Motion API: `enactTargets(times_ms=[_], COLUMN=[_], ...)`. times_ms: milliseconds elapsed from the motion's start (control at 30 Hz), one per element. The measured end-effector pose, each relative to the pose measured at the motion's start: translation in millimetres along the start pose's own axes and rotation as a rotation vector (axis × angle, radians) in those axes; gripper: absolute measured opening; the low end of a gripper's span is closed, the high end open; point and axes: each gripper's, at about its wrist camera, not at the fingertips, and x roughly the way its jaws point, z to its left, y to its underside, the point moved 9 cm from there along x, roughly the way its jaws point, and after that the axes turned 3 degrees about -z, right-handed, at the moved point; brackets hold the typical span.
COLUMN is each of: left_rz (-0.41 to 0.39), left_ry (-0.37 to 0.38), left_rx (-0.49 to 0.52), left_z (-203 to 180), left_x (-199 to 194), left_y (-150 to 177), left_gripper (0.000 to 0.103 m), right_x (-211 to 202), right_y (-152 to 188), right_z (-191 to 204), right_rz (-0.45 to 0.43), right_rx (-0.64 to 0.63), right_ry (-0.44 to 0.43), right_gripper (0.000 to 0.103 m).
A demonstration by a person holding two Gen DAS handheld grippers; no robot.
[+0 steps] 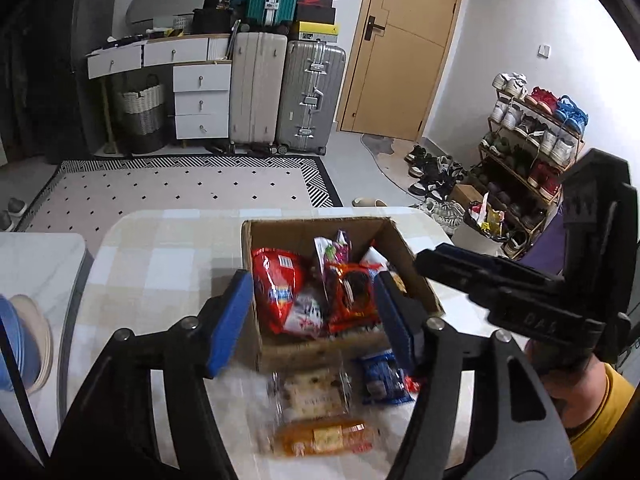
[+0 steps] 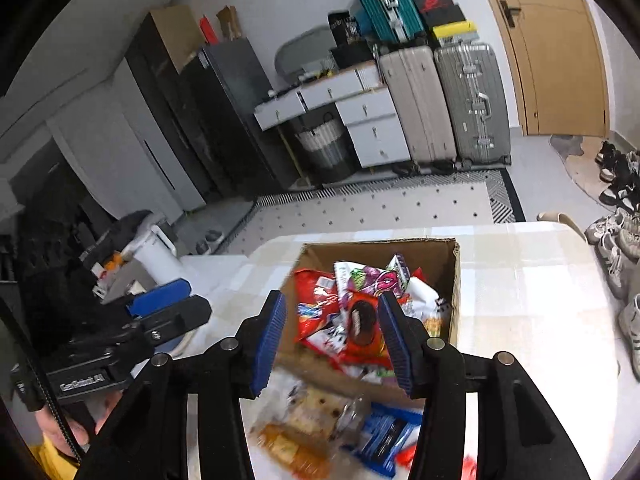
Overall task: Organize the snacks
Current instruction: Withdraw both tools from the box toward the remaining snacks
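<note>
Here both grippers' jaws stand apart, empty, above the snack-filled cardboard box [image 1: 416, 276].

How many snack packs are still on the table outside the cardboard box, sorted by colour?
Outside the box, on the table:
Clear pack with pale cake: 1
Orange pack: 1
Blue pack: 1
Red wrapper, only partly visible: 1
Total: 4

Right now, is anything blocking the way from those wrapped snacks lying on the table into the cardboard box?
Only the box's own near wall. The orange packet, clear cake pack and blue packet lie just before the cardboard box, which is open-topped; they must be lifted over it. Snacks already cover its floor.
</note>
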Motion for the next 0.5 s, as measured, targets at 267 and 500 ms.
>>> enactTargets(times_ms=[267,500], left_rz=[-0.104,-0.155], left_ry=[-0.018,-0.036], left_rx=[-0.004,0.013], left_z=[-14,-32], left_x=[-102,-184], left_y=[35,70], left_gripper=[0.079,0.083], right_x=[-88,-162], right_y=[15,60], right_z=[46,95], right_rz=[-0.137,-0.256], right_rx=[-0.079,-0.139], right_ry=[0.004,-0.042], right_gripper=[0.068,0.095])
